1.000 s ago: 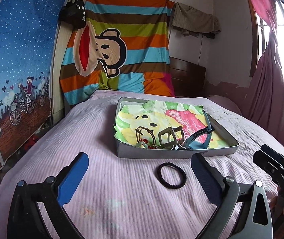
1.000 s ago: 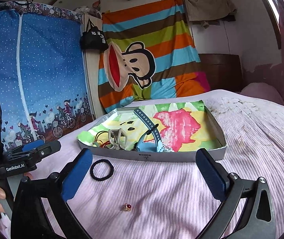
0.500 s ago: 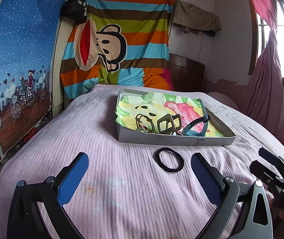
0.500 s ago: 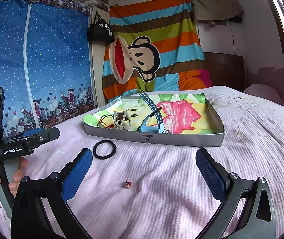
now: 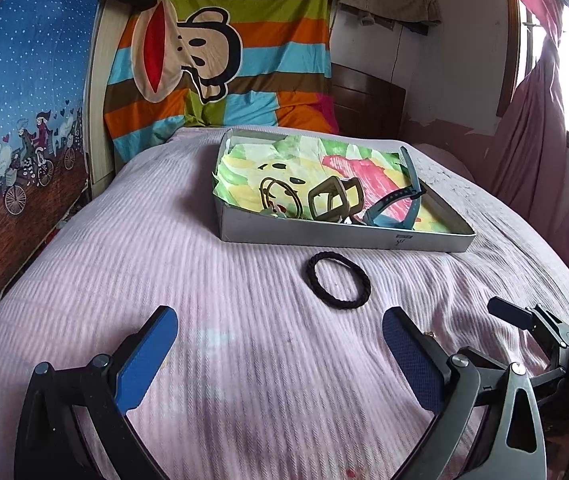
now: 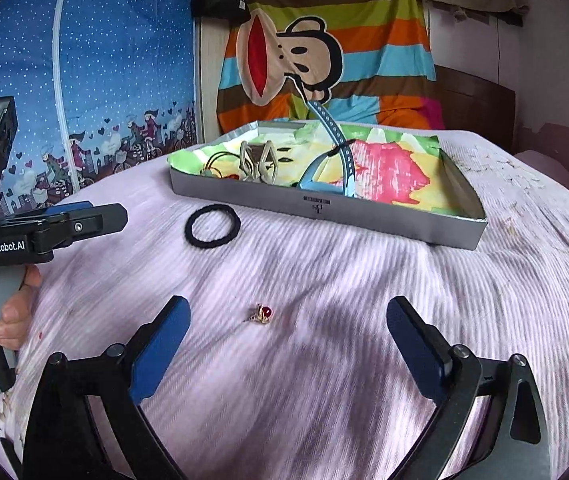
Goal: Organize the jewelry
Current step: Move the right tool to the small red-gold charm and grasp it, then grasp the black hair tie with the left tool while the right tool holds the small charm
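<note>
Both jaws are spread and empty: the right gripper (image 6: 284, 344) hangs low over the ring (image 6: 262, 314), framing it for pickup, while the left gripper (image 5: 280, 344) faces the hair tie (image 5: 338, 282), lying near the tray (image 5: 324, 236) holding sorted pieces.

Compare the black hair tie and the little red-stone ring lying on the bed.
The black hair tie is a large plain braided loop; the red-stone ring is tiny, gold-coloured metal with a red bead.
The hair tie lies flat close to the tray; the ring lies farther from it, nearer the right hand-held gripper.
The ring sits between that gripper's open fingers; the hair tie lies outside them.
Both rest on the pink bedspread, outside the tray.
</note>
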A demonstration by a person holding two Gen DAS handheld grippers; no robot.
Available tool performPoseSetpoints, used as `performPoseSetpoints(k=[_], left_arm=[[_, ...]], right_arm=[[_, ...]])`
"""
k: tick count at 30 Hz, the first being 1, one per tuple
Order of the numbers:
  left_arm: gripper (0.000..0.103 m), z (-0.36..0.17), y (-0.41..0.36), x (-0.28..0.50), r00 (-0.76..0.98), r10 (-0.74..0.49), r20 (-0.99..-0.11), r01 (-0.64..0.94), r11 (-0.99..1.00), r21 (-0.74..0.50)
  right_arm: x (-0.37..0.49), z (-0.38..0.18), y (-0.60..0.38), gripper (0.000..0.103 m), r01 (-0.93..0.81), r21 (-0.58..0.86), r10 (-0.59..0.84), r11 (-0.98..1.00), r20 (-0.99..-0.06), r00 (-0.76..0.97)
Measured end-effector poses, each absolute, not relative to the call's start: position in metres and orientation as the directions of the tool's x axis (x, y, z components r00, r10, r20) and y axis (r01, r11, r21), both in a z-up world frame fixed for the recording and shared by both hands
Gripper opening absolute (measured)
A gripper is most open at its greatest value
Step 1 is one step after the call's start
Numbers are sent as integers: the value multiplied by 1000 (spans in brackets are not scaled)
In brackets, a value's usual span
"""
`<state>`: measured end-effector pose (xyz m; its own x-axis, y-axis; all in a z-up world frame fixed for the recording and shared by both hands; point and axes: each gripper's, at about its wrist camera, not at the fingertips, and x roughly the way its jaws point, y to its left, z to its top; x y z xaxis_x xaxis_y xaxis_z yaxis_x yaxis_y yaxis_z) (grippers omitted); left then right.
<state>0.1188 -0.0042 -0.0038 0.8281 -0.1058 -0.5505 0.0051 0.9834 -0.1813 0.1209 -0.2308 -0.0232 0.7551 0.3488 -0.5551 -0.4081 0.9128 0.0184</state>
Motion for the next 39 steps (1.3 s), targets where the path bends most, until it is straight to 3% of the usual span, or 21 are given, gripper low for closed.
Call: performPoseSetpoints(k=[2,7,12,21,24,31,37,39], left_arm=[[103,-6,-6,122,817,-115,-565,13,983,-180],[97,-10,-11,133,787,-141,-601,43,984,-175],[89,-15,-21,146,750,-178,-637,93,982,-165],[79,-21,-36,171,700,-199,-686,143,980,-138],[74,-22,-39,178,698,-184,-692,139,983,-121],[73,-23,-51,191,694,-152,-703,158,986,-57],[58,-22,-60,196,700,-125,-703,164,986,-11],[49,-22,-62,195,705,-120,-699,167,986,-1]], right_arm=[[126,-28,-230,72,-415,28,353,909,-580,734],[131,-38,-224,59,-445,37,370,895,-618,693],[136,-43,-217,40,-467,37,376,884,-650,660],[150,-47,-218,17,-453,47,364,890,-672,645],[153,-48,-219,12,-451,54,365,891,-675,641],[162,-47,-217,12,-450,50,363,891,-674,644],[170,-46,-220,12,-448,75,378,891,-668,640],[172,-47,-220,12,-448,80,382,890,-667,640]])
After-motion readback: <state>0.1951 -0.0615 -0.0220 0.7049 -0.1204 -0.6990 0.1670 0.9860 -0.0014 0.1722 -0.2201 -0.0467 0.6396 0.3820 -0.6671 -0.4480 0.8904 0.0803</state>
